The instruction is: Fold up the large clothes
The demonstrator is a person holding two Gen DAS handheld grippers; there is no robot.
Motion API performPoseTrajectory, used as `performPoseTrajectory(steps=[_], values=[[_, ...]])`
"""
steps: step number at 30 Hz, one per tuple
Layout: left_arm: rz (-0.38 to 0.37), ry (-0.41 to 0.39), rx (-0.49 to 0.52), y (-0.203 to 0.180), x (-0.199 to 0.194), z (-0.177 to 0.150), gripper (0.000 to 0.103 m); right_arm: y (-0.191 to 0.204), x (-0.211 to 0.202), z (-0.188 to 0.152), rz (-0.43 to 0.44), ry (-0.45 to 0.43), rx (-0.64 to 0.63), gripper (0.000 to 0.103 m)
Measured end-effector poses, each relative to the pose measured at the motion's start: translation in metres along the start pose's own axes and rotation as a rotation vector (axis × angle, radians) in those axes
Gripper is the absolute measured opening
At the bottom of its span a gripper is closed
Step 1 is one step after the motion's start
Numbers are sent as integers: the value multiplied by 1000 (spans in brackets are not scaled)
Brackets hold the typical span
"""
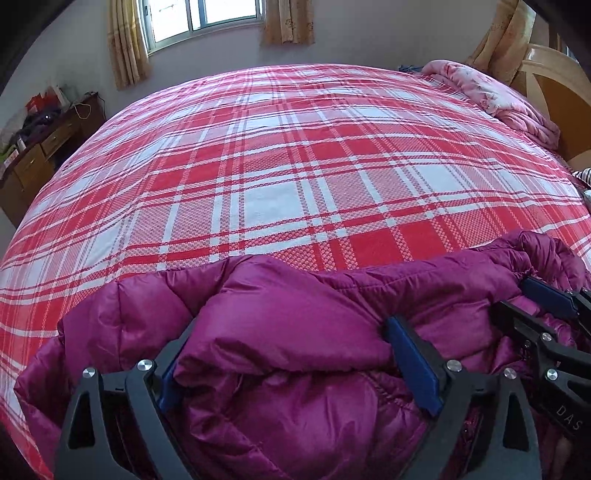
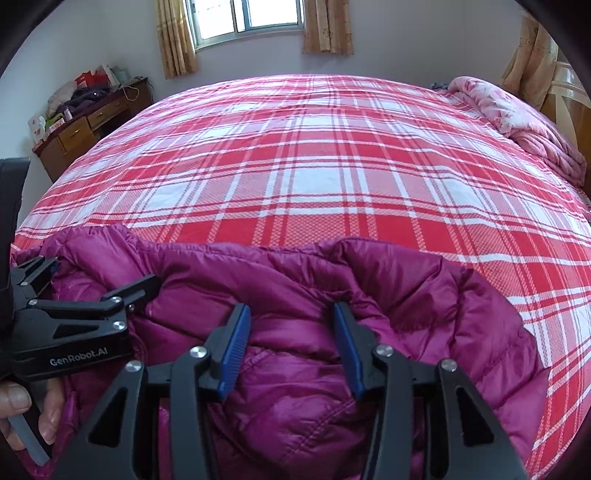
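Observation:
A magenta puffer jacket lies bunched at the near edge of a bed with a red and white plaid sheet. My left gripper stands wide, its blue pads pressed on a thick fold of the jacket that bulges between them. In the right wrist view my right gripper is narrower and shut on a ridge of the same jacket. The two grippers sit close side by side: the right gripper shows at the right edge of the left view, the left gripper at the left edge of the right view.
A crumpled pink quilt lies at the far right by the wooden headboard. A cluttered wooden desk stands left of the bed under a curtained window. A person's fingers hold the left gripper's handle.

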State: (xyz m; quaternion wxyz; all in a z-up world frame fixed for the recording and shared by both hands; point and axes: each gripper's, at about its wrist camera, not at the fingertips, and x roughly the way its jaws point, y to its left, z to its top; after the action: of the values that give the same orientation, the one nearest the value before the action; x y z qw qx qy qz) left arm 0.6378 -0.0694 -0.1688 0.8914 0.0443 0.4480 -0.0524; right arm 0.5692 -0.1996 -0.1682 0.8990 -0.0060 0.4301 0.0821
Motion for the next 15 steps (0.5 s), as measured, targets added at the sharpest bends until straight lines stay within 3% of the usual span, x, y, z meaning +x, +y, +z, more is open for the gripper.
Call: performPoseTrajectory(steps=[15], values=[[17, -4, 2, -2, 3, 1, 99, 3, 4, -1, -18, 4, -6, 50]])
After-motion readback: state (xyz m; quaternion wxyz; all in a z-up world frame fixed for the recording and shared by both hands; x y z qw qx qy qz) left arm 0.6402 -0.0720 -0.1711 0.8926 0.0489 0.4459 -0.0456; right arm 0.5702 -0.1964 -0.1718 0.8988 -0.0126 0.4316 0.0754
